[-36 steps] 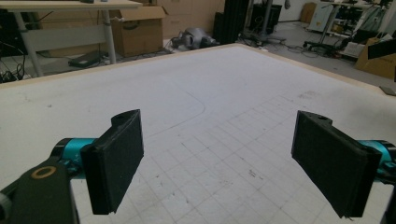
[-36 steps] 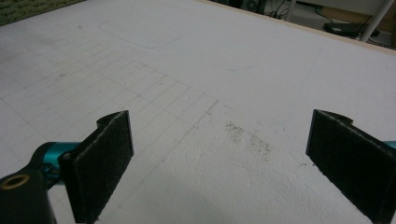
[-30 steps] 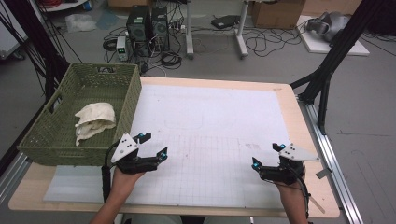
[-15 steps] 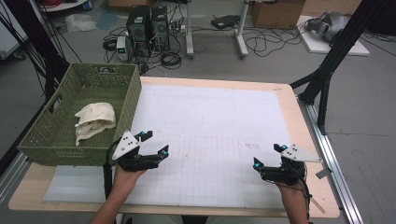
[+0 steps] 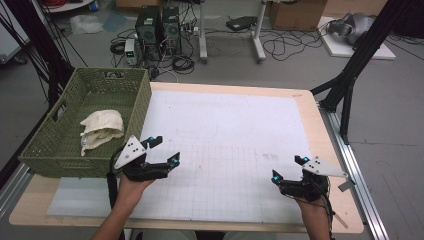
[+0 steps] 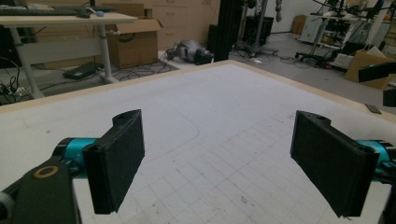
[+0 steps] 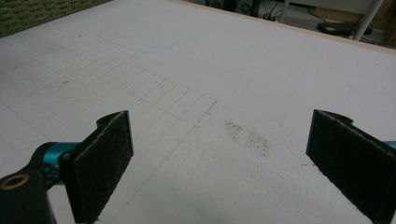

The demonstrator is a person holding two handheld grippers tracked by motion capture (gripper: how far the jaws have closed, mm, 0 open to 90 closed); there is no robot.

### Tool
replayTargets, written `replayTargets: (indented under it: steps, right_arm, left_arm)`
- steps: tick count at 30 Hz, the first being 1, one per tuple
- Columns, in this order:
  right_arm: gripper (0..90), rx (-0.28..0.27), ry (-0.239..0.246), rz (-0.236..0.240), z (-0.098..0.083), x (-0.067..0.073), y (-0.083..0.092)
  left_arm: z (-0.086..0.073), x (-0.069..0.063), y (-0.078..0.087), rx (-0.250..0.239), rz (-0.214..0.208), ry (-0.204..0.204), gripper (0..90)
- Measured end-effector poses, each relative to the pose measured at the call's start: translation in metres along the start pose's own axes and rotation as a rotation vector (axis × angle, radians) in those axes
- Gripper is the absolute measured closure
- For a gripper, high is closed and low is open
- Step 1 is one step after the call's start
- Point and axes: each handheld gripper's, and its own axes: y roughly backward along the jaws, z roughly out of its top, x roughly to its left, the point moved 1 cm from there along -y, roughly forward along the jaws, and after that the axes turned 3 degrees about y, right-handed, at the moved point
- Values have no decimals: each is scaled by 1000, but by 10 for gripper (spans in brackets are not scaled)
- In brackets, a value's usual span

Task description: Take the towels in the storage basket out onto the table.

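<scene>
Both tongs wide open, holding nothing. Left tongs hover low over the white mat at the table's near-left, just beside the green basket; in the left gripper view the pads stand well apart w/ bare mat between them. Right tongs sit near the mat's front-right corner, also gaping; right gripper view shows grid lines and a dark smudge on the mat between the jaws, nothing to grab.

The cloth, a crumpled cream bundle, lies inside the basket, near its right wall, closest to the left tongs. Likely reason for the poses: left is staged next to the basket w/ jaws already spread so it can reach over the wall for the cloth; right waits out of the way, ready to help once the cloth is on the mat. That's a guess from the layout. Cloth untouched so far.
</scene>
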Motion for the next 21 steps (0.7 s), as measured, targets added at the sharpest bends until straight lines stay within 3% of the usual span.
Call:
replayTargets:
  steps: [7, 21]
  right_arm:
    - [65, 3, -2, 5, 0, 1, 0]
    - [65, -3, -2, 7, 1, 2, -1]
  left_arm:
    - [16, 3, 8, -25, -5, 2, 178]
    - [61, 33, 35, -60, 26, -10, 177]
